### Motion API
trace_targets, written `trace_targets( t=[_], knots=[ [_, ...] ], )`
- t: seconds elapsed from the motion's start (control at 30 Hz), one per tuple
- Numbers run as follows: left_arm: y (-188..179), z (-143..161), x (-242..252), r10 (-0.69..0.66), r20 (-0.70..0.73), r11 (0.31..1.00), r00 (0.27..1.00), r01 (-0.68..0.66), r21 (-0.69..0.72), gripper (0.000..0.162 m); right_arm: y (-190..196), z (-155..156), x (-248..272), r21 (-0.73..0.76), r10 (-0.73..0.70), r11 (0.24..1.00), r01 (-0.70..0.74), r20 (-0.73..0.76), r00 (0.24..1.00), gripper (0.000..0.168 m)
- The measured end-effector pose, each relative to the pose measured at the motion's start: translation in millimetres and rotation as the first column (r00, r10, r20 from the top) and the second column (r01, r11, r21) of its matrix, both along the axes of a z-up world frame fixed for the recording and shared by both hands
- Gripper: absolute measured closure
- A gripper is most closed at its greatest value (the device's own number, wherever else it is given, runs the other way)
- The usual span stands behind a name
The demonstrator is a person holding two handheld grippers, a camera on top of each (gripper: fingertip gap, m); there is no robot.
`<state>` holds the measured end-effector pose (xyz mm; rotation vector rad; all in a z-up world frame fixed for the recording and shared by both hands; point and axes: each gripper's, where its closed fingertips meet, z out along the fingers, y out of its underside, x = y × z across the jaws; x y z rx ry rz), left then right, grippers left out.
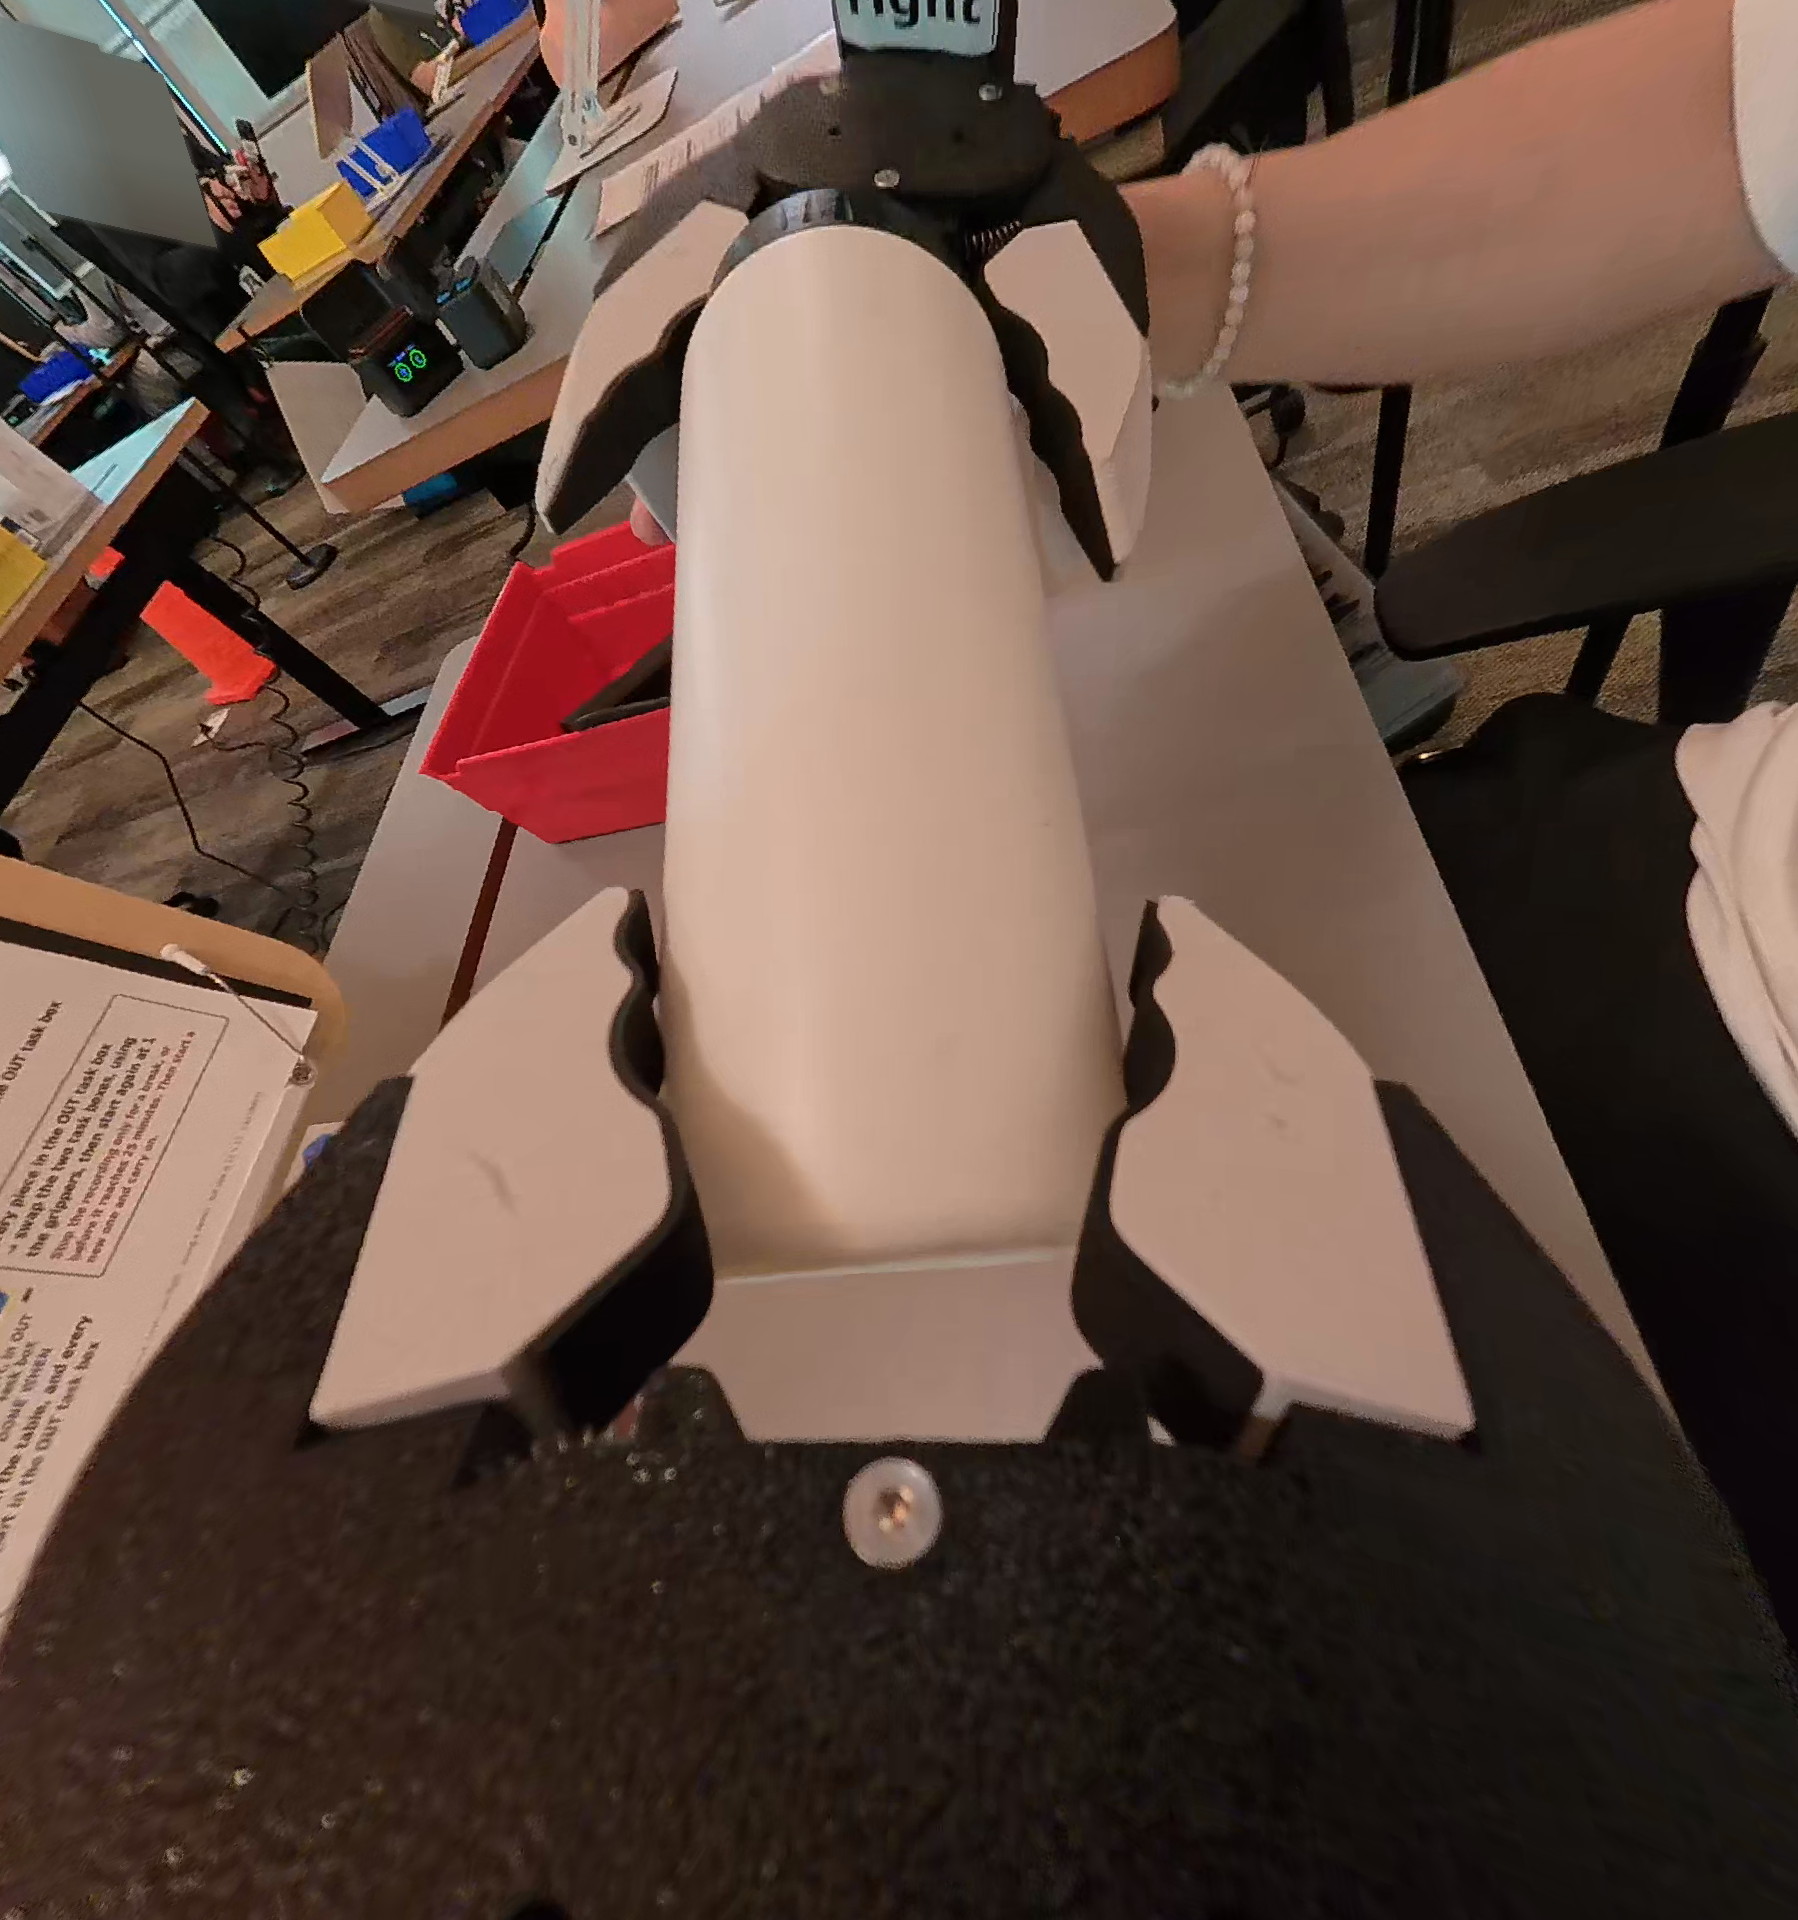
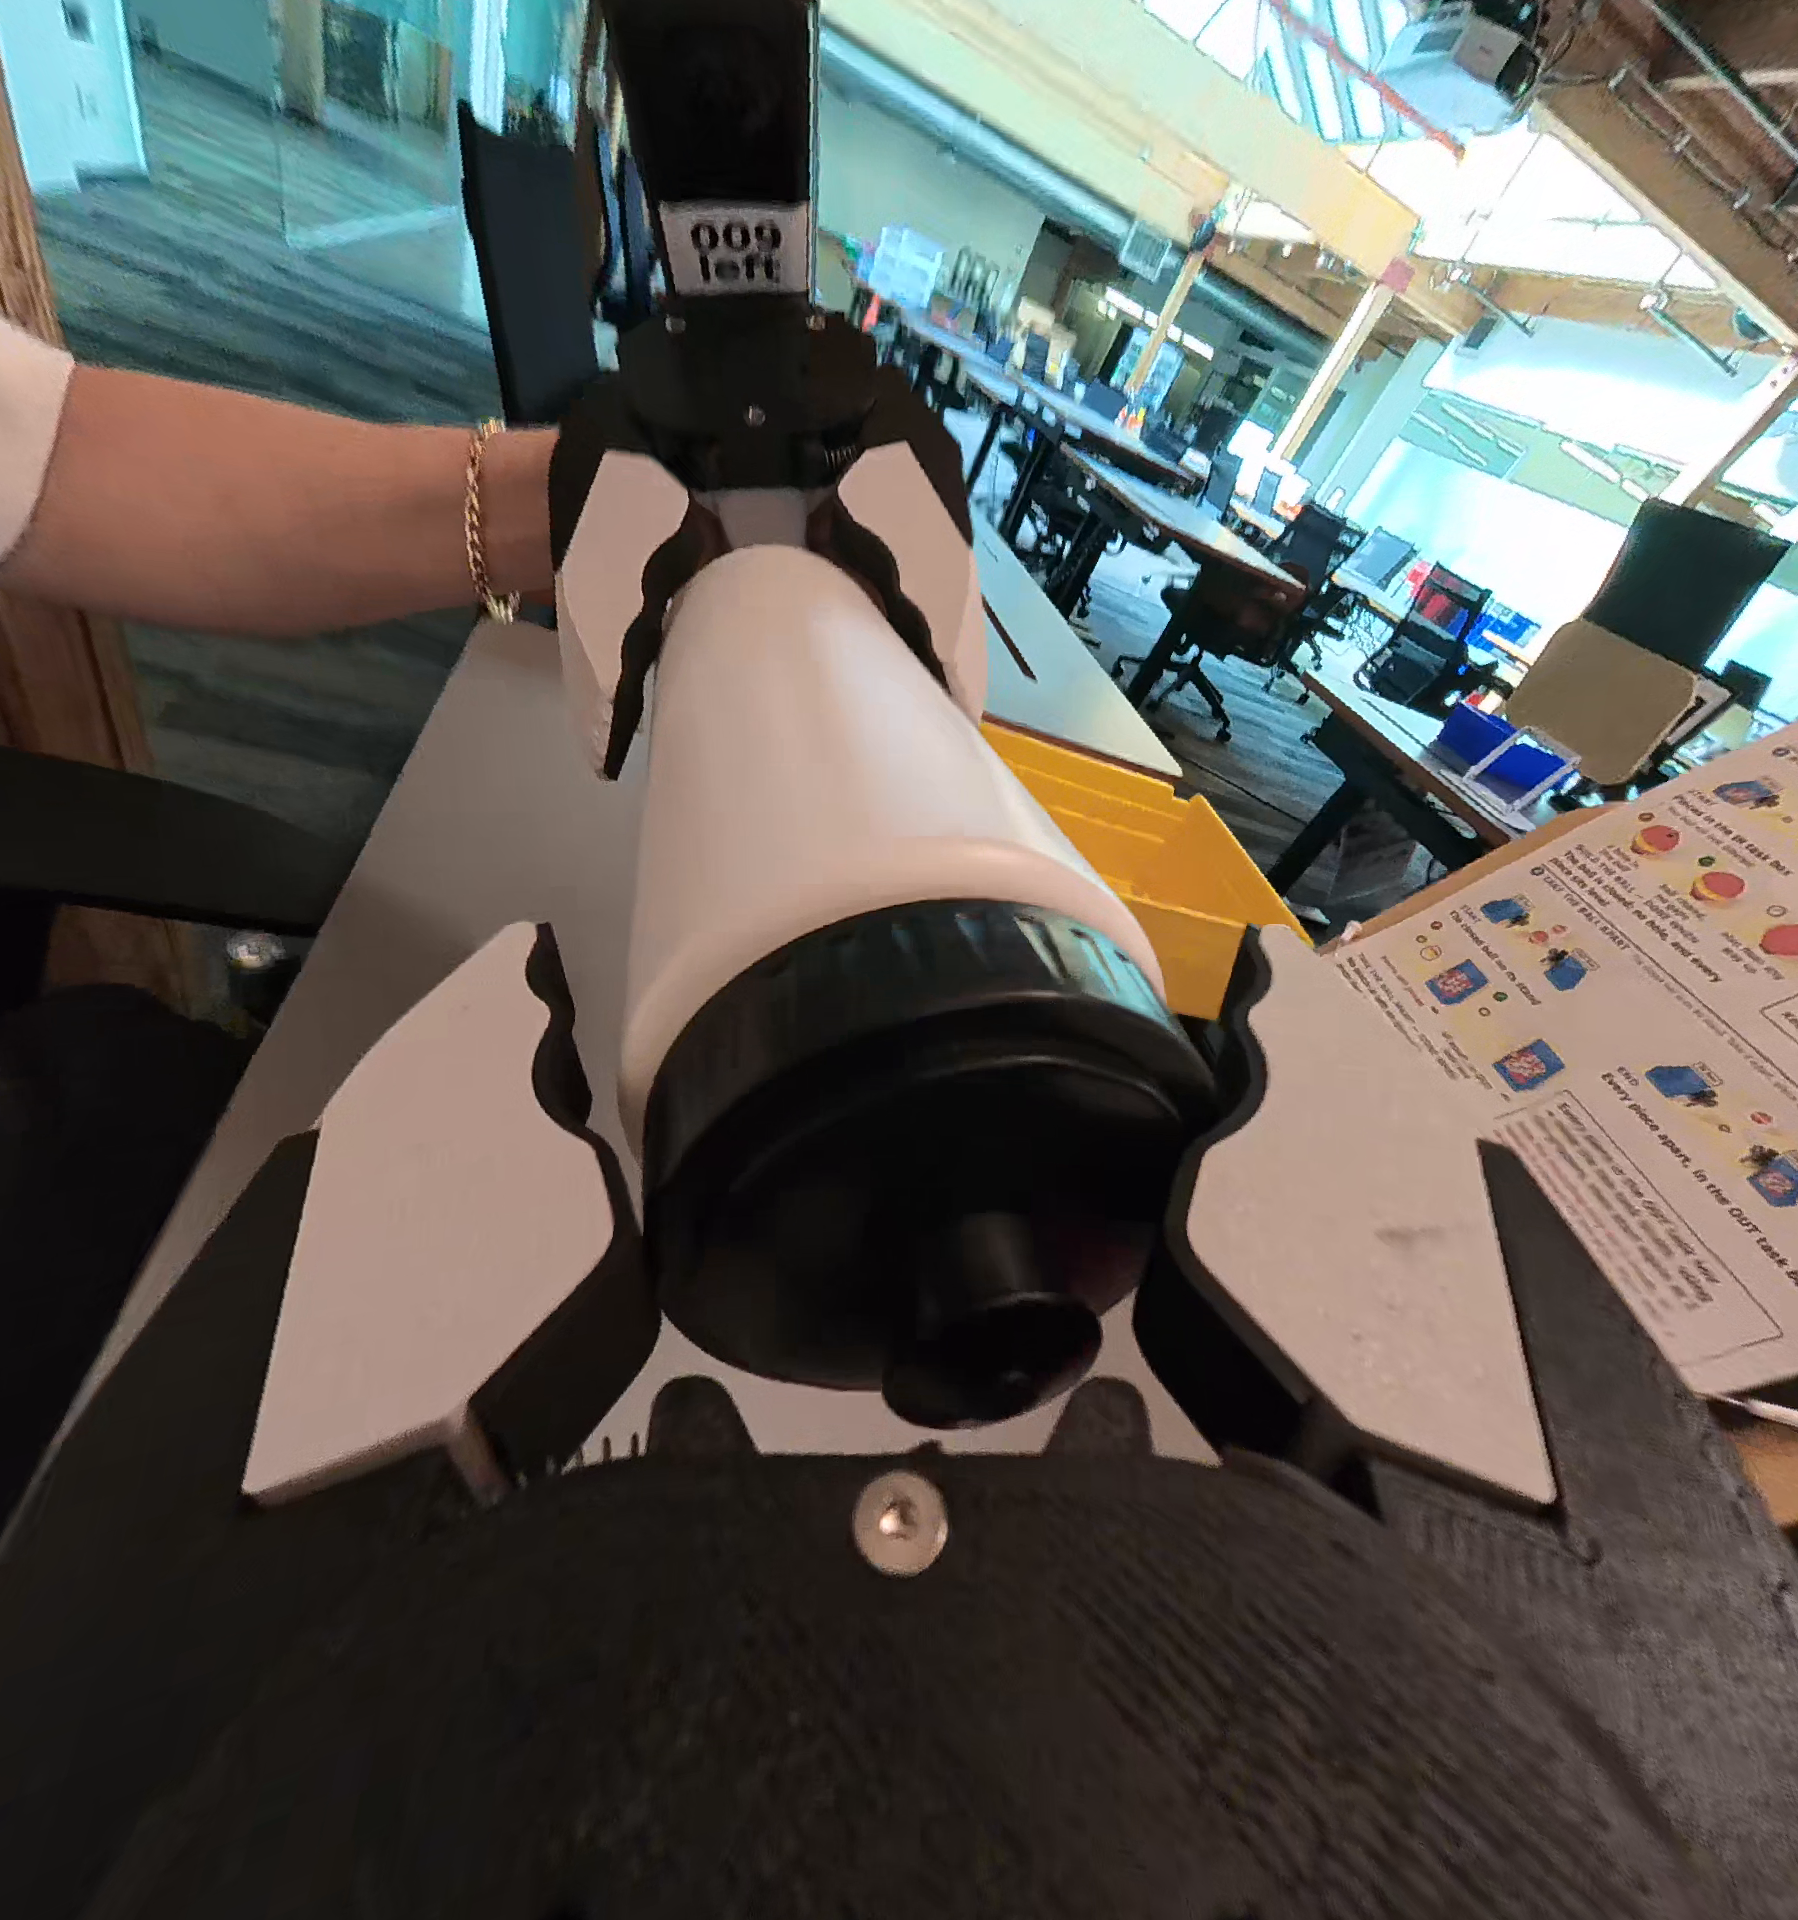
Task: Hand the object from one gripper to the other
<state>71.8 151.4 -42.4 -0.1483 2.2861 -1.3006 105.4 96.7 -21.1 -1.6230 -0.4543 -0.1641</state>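
A white bottle [image 1: 874, 779] hangs level above the table [image 1: 1238, 779], between both grippers. The left gripper [image 1: 890, 997] fingers clamp its base; the right gripper [image 2: 900, 1049] fingers close on its black cap [image 2: 926, 1153] end. A red bin [image 1: 552, 717] sits beneath the bottle.

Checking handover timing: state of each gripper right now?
Left gripper: shut on the base end of the white bottle.
Right gripper: shut on the bottle's black cap end.
Both hold it at once.
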Motion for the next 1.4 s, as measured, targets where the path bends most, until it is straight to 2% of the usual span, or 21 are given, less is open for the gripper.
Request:
trace_targets(
  t=[0.03,0.3,0.4,0.47,0.57,0.67,0.77,0.87,1.0,1.1,1.23,1.4],
  knots=[
    [0,1,0,0.000,-0.002,1.000,1.000,0.000,-0.010,0.076,0,2,-1,0.022,0.008,1.000,-0.007,-0.038,0.999,0.050],
    [-4,28,2,0.083,0.185,0.993,0.979,-0.065,-0.102,0.089,-12,25,4,0.287,0.062,0.958,0.014,-0.253,0.965,0.054],
    [7,44,2,0.167,0.224,0.954,0.960,-0.099,-0.283,0.083,-17,27,8,0.334,0.076,0.942,0.027,-0.293,0.953,0.055],
    [19,47,-2,0.202,0.172,0.886,0.964,-0.105,-0.452,0.081,-19,25,8,0.338,0.080,0.941,0.026,-0.298,0.951,0.056],
    [34,2,5,0.224,-0.004,0.795,0.975,-0.185,-0.577,0.063,-19,24,8,0.339,0.076,0.940,0.031,-0.298,0.952,0.056],
    [30,-35,1,0.101,-0.171,0.627,0.980,-0.196,-0.754,0.061,-23,35,9,0.373,0.092,0.928,0.028,-0.302,0.949,0.057],
    [8,-48,-4,0.012,-0.183,0.514,0.983,-0.163,-0.842,0.058,-21,40,8,0.382,0.094,0.924,0.029,-0.299,0.950,0.057],
    [-9,-26,-3,-0.041,-0.109,0.357,0.993,-0.087,-0.930,0.056,-14,40,4,0.407,0.115,0.913,0.028,-0.323,0.939,0.057],
    [-22,10,3,0.014,0.033,0.233,0.999,0.029,-0.972,0.054,-6,37,-1,0.486,0.179,0.873,0.047,-0.408,0.895,0.058],
    [-19,31,5,0.045,0.092,0.147,0.995,0.084,-0.985,0.061,1,27,-3,0.506,0.207,0.860,0.066,-0.464,0.862,0.058],
    [-13,42,6,0.077,0.121,0.146,0.990,0.109,-0.983,0.063,10,14,-7,0.486,0.197,0.871,0.072,-0.481,0.854,0.058],
    [-13,42,9,0.067,0.066,0.287,0.996,0.044,-0.957,0.066,25,-21,-8,0.278,0.056,0.958,0.068,-0.417,0.907,0.058]
  ],
)
